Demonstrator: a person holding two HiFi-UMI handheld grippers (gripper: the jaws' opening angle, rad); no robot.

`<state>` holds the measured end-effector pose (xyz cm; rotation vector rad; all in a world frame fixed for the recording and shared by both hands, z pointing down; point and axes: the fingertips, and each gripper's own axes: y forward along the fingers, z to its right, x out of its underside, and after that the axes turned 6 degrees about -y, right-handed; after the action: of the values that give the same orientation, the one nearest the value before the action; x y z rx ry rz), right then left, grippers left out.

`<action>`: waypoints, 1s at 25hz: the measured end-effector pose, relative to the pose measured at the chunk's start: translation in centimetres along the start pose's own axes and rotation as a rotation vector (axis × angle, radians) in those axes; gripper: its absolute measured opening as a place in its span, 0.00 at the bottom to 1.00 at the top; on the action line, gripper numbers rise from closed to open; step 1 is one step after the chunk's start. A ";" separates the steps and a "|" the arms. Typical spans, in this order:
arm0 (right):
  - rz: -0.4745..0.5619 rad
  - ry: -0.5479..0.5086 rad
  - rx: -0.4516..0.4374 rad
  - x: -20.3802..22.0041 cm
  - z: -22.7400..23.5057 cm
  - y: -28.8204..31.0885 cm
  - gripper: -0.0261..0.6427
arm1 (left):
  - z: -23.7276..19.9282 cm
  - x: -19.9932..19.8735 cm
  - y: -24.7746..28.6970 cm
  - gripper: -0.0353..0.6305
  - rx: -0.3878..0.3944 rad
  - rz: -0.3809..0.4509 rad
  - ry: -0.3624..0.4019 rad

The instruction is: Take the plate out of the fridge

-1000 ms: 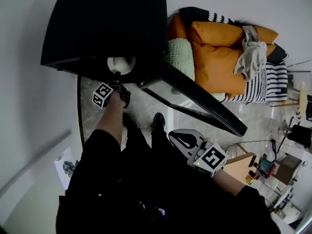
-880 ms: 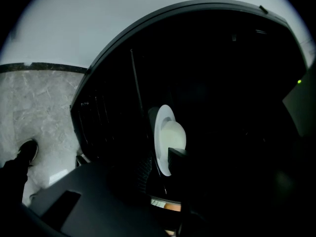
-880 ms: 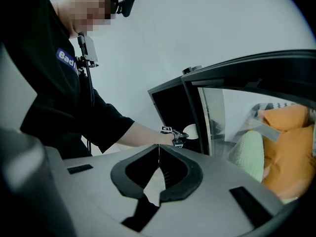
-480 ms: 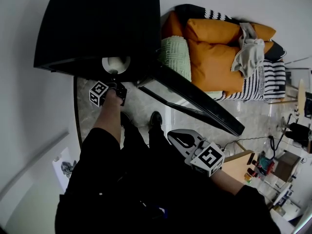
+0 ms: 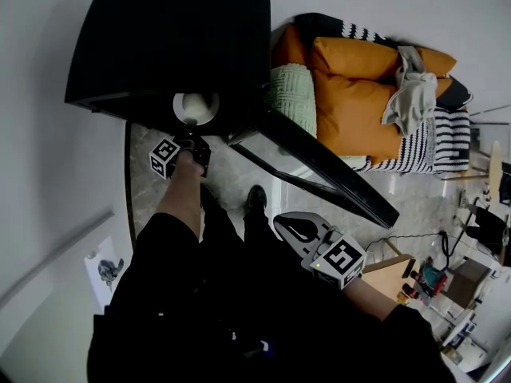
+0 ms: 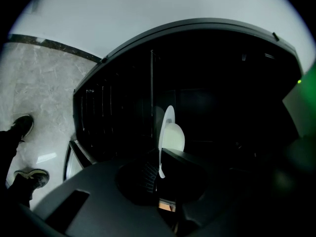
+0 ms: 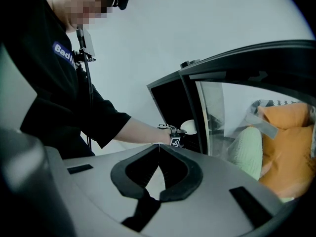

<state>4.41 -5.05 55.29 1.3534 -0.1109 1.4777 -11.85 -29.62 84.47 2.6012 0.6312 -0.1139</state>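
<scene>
A white plate [image 5: 196, 106] sits inside the dark open fridge [image 5: 176, 38], near its front edge. In the left gripper view the plate [image 6: 170, 132] shows edge-on, its near rim running down between the jaws. My left gripper [image 5: 192, 140] [image 6: 159, 169] has just been closing and is shut on that rim. My right gripper [image 5: 281, 222] [image 7: 159, 145] hangs low by my legs, well away from the fridge, with its fingertips together and nothing in them. The right gripper view shows the left gripper [image 7: 173, 135] at the plate [image 7: 189, 126].
The fridge's glass door [image 5: 319, 166] stands swung open to the right, between me and a sofa with orange cushions [image 5: 359, 86] and a green one [image 5: 294, 90]. A white wall lies left of the fridge. My shoes [image 5: 258, 196] stand on the marble floor below.
The left gripper stays at the plate's near rim and its marker cube has rolled a little. The right gripper has kept its place.
</scene>
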 end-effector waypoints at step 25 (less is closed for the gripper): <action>0.040 -0.071 -0.042 -1.6 -1.9 0.1 0.05 | 4.3 0.3 -5.9 0.08 0.206 -0.002 0.125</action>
<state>2.73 -4.81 53.53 1.3769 -0.2141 1.4535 -14.14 -26.74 78.12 2.8237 0.6990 -0.0180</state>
